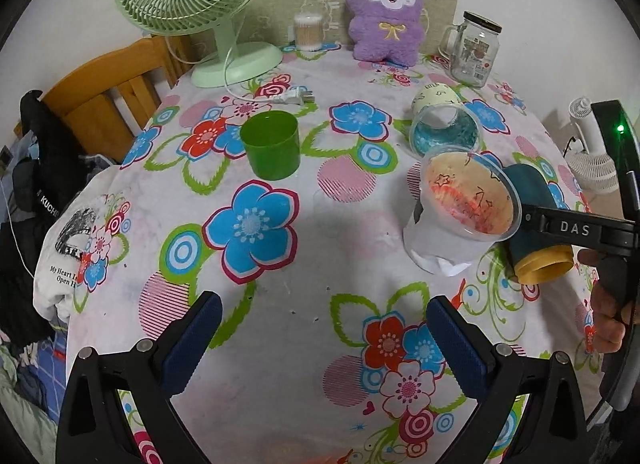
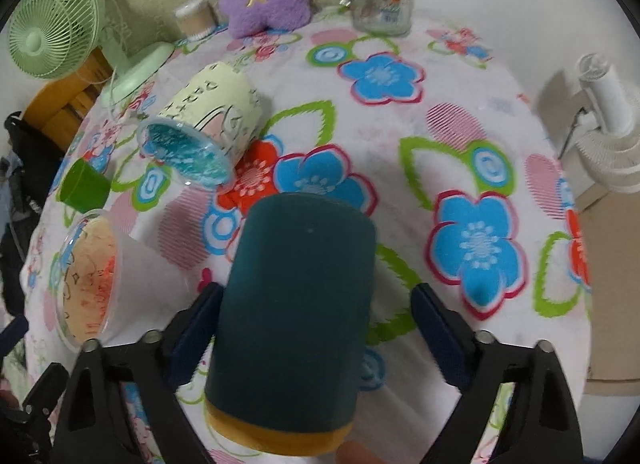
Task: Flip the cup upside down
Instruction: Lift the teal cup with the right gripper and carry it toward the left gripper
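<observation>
The left hand-held gripper [image 1: 324, 338] hangs released over the flowered table [image 1: 280, 264], grasping nothing, perhaps only waiting. To the right, the dark teal cup [image 2: 296, 304] lies on its side between the fingers of the right hand-held gripper [image 2: 316, 328]. These fingers stand spread, so the grasp seems not yet closed for the flip.

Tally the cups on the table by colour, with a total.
Green cup: 1
Dark teal cup with yellow rim: 1
Cream printed cup, lying down: 1
Clear cup with orange print: 1
Total: 4
</observation>
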A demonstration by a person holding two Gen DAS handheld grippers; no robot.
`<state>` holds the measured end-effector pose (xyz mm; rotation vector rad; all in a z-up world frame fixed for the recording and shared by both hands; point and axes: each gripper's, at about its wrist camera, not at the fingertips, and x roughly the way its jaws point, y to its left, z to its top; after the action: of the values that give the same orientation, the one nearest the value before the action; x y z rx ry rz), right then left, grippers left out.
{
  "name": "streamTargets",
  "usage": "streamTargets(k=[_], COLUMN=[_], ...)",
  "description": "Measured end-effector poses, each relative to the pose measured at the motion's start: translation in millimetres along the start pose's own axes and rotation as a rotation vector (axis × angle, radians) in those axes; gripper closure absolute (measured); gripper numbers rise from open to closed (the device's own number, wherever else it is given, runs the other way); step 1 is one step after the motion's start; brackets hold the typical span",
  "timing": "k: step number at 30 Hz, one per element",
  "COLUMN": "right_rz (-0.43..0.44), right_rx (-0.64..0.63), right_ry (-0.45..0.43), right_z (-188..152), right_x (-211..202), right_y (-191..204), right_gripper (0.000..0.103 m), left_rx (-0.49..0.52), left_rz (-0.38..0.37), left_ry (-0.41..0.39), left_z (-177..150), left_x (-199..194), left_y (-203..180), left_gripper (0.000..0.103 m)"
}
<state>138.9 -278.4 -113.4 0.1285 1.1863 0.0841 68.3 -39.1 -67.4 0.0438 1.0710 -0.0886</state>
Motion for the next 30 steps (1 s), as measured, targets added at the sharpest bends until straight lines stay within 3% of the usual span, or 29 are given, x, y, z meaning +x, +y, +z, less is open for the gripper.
streamTargets(k=[2, 3, 7, 16, 30], right_rz=[0.037, 0.039, -0.021, 0.094, 0.288], right_rx=[0.008, 0.009, -0.003, -0.037, -0.116], right_ry=[0.026, 0.028, -0.011, -0.058, 0.081], right_z=[1, 0, -4, -37, -88], right_x=[5, 5, -6, -50, -51], right_y=[1, 2, 7, 33, 81], right_gripper=[0.028, 0.029, 0.03, 0.031, 0.031], left_rx=[-0.005, -0.004, -0.012, -0.034, -0.021], left_rz=[-0.002, -0.003, -0.005, -0.025, -0.047], left_ry=[-0.001, -0.001, -0.014, -0.032, -0.059], left_z=[-1, -1, -6, -18, -39], left_x=[-1, -2, -10, -24, -49], left_y=[2, 2, 8, 16, 19], left_gripper=[0.0, 0.0, 0.0, 0.0, 0.0])
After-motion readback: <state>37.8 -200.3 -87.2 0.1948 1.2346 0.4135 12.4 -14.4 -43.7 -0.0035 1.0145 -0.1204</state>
